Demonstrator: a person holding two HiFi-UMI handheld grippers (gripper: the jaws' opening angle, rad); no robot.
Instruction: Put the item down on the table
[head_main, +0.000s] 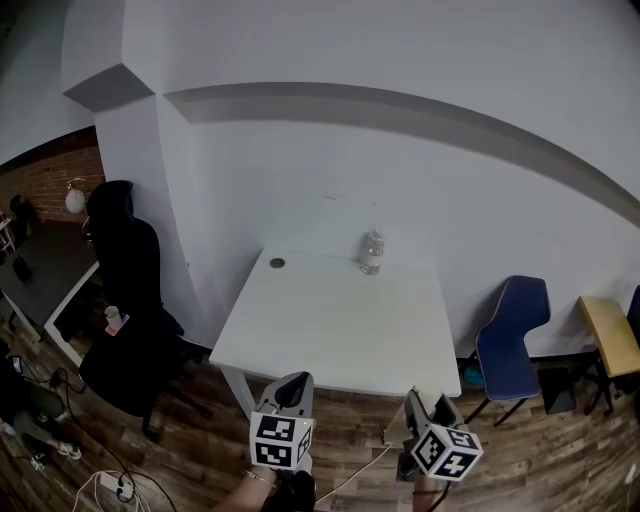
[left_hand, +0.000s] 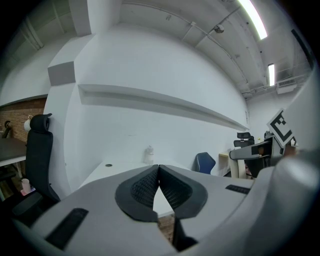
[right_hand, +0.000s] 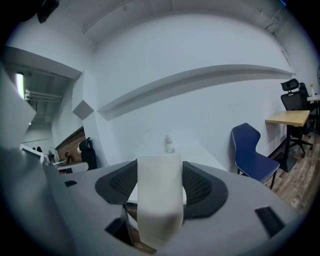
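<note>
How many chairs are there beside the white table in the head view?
2: a black office chair left of the table, a blue chair right of it. Others may hide past the right edge.

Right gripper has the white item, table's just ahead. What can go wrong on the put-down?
1. The right gripper appears short of the table; opening now would likely drop the white item onto the floor.
2. The item fills the middle of the right gripper view, so the landing spot is hard to judge.
</note>
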